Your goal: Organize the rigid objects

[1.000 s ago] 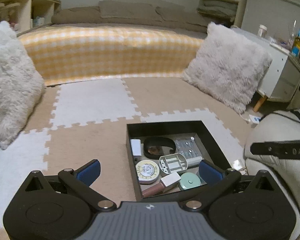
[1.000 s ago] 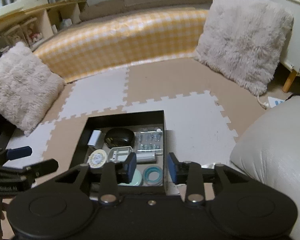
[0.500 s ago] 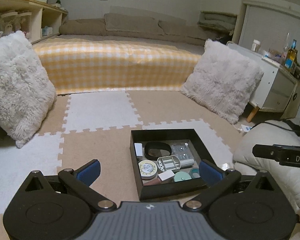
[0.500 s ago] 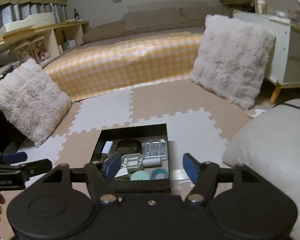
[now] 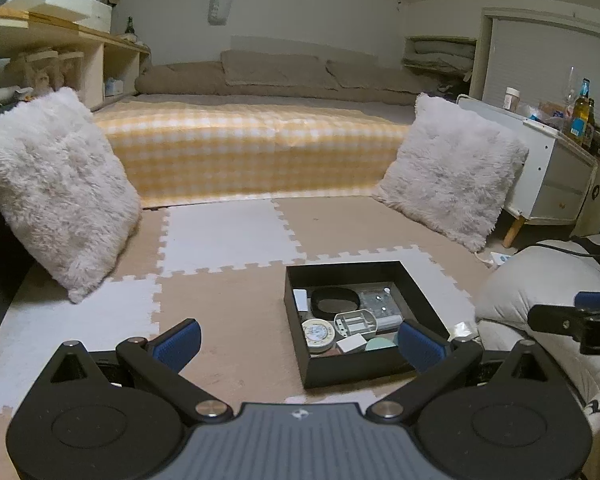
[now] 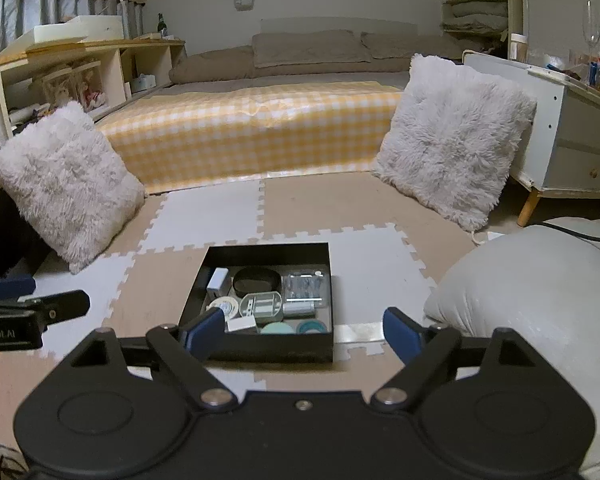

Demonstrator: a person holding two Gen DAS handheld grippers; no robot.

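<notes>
Left wrist: left tongs (image 5: 298, 338) spread wide, empty, now backed off from the black box (image 5: 424, 292) on the foam floor mat (image 5: 228, 236). Right wrist: right tongs (image 6: 302, 326) opening, nothing between them, also pulled back; box holds the small rigid items (image 6: 260, 304), so sorting looks done.

A box (image 6: 260, 350) sits on the floor mat (image 6: 328, 196), holding small items side by side: a tin (image 6: 225, 305), a band (image 6: 257, 281) behind it and a tape roll (image 6: 310, 327) at the front. Two cushions (image 6: 452, 136) lean against the bed (image 6: 244, 128) behind, one on each side. A cabinet (image 6: 576, 136) stands at right.
</notes>
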